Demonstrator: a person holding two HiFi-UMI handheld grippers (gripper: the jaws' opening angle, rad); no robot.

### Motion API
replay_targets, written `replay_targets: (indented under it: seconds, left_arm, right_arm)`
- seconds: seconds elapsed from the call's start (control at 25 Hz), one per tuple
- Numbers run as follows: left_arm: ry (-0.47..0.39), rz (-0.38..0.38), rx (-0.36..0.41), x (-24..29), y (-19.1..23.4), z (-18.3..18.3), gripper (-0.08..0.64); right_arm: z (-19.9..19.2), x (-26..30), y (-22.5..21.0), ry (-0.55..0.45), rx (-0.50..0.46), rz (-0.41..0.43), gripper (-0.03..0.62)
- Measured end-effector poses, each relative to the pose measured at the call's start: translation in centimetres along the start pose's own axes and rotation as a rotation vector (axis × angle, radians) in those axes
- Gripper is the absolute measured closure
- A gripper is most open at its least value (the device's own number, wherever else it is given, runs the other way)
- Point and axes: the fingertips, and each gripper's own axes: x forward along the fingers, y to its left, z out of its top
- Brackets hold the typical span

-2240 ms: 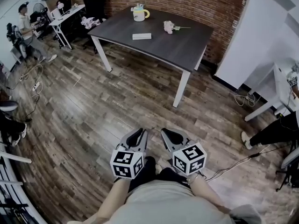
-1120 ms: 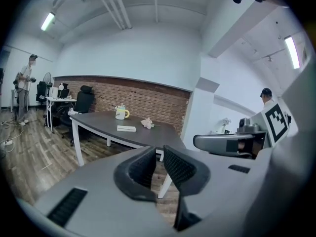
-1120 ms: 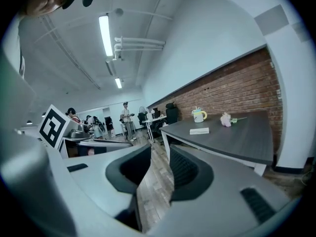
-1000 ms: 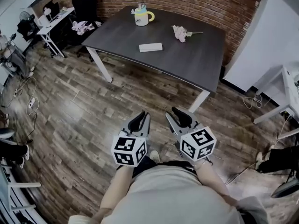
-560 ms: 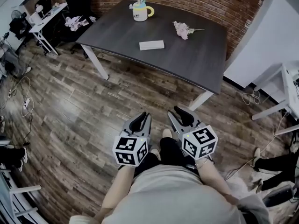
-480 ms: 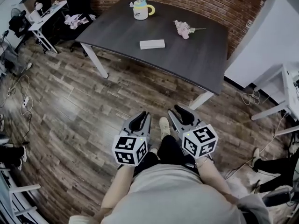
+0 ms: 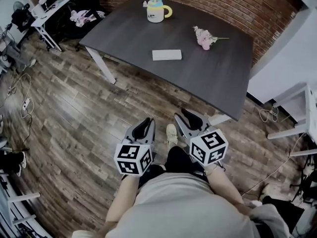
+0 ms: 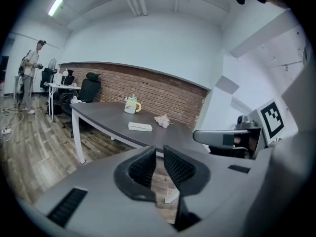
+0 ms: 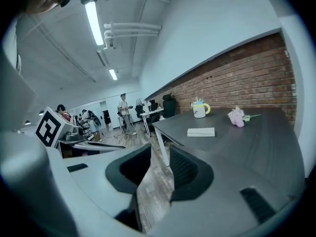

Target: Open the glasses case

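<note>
Inventory, left to right, all places given from the desk. Side desk: white, cluttered, well off the desk's left end, against the brick wall. Left gripper: held low over the wood floor, short of the desk's near edge and well apart from it, with its marker cube on the person's side. Its jaws are parted by a narrow slit and the ribbed pads do not meet. Only floor shows through the gap, and the gripper grips nothing and touches nothing. Mug: pale with a yellow handle, upright at the desk's far edge, close to the brick wall. Glasses case: a flat white oblong, lid down, lying alone near the middle of the desk top. It sits nearer the desk's front edge than the mug and is well apart from both grippers. Shoe: light-coloured, on the floor short of the desk's near edge, between the two grippers. Right gripper: beside the left one, just short of the desk's near right corner, and likewise over the floor. Its jaws stand a little apart, a shade wider than the left pair. Its pads are clear of each other, with nothing between them and nothing touched. Flower sprig: pink bloom on a green stem, lying flat on the desk to the right of the glasses case.
</note>
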Motion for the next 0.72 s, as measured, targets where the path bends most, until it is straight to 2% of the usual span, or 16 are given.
replay_targets:
  seconds: [0.44, 0.72]
  left_arm:
    - [-0.043, 0.068, 0.027, 12.6, 3.4, 8.1, 0.497]
    - [-0.045, 0.086, 0.024, 19.1, 3.8, 10.6, 0.497]
  right_arm:
    - [7.3, 8.9, -10.9, -0.017, -0.013, 0.051, 0.48]
    - [10.1, 12.3, -16.9, -0.009, -0.026, 0.07, 0.48]
